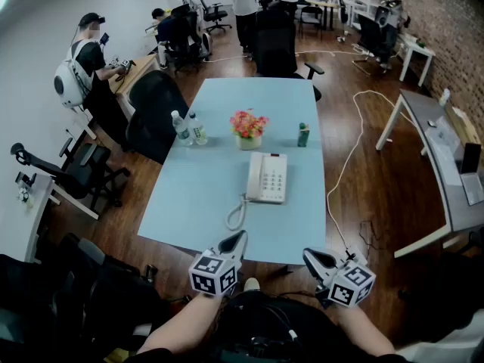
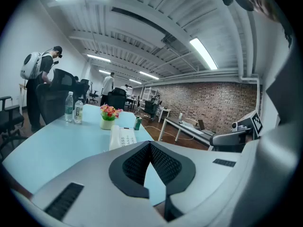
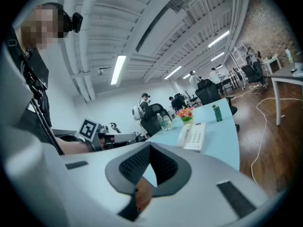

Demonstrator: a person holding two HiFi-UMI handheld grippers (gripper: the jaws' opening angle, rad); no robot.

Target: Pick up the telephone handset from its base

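**Head view.** A pale blue rectangular table (image 1: 189, 203) carries a white corded desk telephone (image 1: 267, 178) near its middle. The white handset (image 1: 255, 176) lies seated along the left side of the keypad base (image 1: 275, 178), and a coiled white cord (image 1: 236, 216) loops from it toward the near edge. Beyond the phone stand a small pot of pink and orange flowers (image 1: 249, 129), 2 clear plastic water bottles (image 1: 189, 128) and a green can (image 1: 303, 134). The left gripper (image 1: 239, 238) hangs over the near edge, close to the cord. The right gripper (image 1: 310, 256) sits just off that edge. Both are well short of the handset.

**Left gripper view.** The 2 jaws meet at their tips with nothing between them. The phone shows ahead, above the jaws.

**Right gripper view.** Here too the jaw tips are pressed together and empty, with the phone ahead and slightly right.

**What could go wrong.** Neither gripper can take the handset until its jaws are spread, and arriving closed would only shove the phone across the smooth tabletop. The handset looks rounded and slick, so a pinch near 1 end may let it twist or slip. A quick lift could pull the cord taut and drag the base. Overshooting risks tipping the flowers.
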